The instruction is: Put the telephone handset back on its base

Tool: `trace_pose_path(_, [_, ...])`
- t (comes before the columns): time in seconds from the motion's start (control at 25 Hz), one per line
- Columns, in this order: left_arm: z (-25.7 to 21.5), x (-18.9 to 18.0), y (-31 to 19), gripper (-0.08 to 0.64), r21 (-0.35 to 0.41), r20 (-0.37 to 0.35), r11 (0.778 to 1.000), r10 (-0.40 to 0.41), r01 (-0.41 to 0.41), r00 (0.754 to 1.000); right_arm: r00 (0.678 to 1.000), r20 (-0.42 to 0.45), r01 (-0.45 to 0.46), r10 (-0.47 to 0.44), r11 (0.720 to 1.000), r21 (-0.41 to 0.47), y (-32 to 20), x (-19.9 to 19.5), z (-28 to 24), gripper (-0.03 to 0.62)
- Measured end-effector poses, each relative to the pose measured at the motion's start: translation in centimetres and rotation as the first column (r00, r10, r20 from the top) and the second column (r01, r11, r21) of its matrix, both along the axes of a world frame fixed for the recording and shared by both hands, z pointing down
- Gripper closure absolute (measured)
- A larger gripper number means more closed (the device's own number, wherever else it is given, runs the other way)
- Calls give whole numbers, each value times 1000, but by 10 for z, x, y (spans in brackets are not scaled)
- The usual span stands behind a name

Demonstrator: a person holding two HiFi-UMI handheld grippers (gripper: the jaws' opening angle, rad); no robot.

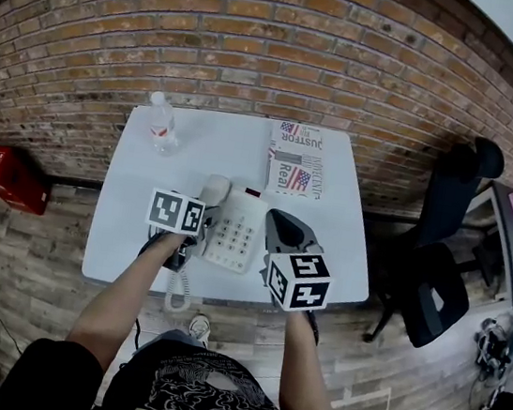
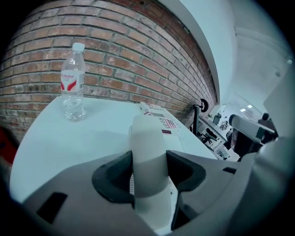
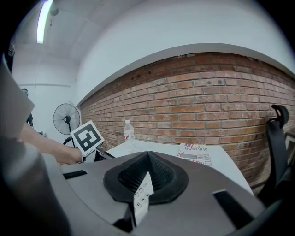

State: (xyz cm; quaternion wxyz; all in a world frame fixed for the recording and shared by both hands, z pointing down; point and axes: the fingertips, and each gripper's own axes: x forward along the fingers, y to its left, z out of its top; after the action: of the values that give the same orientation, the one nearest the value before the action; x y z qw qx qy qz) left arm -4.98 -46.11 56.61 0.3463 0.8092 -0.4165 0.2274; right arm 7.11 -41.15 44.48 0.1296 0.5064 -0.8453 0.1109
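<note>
Left gripper point(image 2: 150, 177) clenched on the white handset point(image 2: 147, 138), pads pressed against both its sides, telephone base point(image 1: 239, 230) just right of that gripper, water bottle point(image 2: 73, 83) well ahead to its left, right gripper point(image 3: 147, 159) pinched closed on nothing, the base's keypad point(image 3: 143, 196) just below its jaws.

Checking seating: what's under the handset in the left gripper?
Slivers of the phone base show either side of the handset. The rest beneath, and whether it's seated, is covered by the handset and left gripper.

Black white-lettered T-shirt point(image 1: 196, 397), grey left gripper point(image 2: 150, 171) and right gripper point(image 3: 146, 179), black-padded jaws, square-marker cubes point(image 1: 176, 212)
</note>
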Motion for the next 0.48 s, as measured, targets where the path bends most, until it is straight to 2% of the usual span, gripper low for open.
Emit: trace_pose_path(0.48, [17, 7, -9, 336, -76, 76, 997, -26, 32, 997, 999, -11, -30, 30, 1000, -7, -2, 10, 4, 594])
